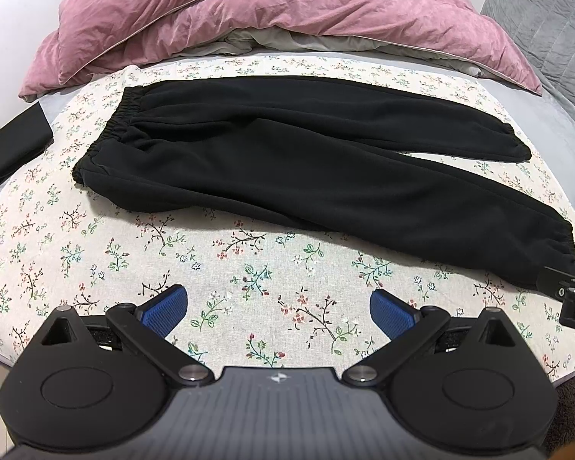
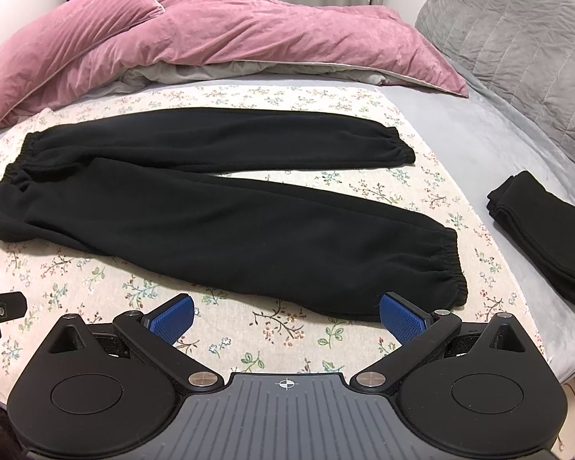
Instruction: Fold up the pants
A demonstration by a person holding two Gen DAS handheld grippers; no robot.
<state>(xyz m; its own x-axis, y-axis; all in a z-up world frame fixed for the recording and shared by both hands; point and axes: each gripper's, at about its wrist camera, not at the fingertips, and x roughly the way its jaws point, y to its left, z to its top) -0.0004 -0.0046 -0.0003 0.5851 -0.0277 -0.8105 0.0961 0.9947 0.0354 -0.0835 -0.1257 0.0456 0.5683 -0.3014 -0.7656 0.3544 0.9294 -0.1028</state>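
Black pants lying flat on a floral cloth, both claws hovering released in front of them.

Left wrist view: left gripper (image 1: 279,314) is hanging over the floral cloth (image 1: 142,253) with its blue pads (image 1: 161,316) spread wide, holding nothing. The pants (image 1: 287,161) are lying ahead of the claw, waistband to its far left, both cuffs trailing off to its right, legs splayed apart. A pink duvet (image 1: 249,11) is bunching up beyond them.
Right wrist view: right gripper (image 2: 287,320) is also standing released, its right pad just beside the near cuff (image 2: 450,268), contact unclear. The pants are stretching ahead and left of the claw. A folded black garment (image 2: 544,237) is sitting to its right on the grey sheet (image 2: 460,130).
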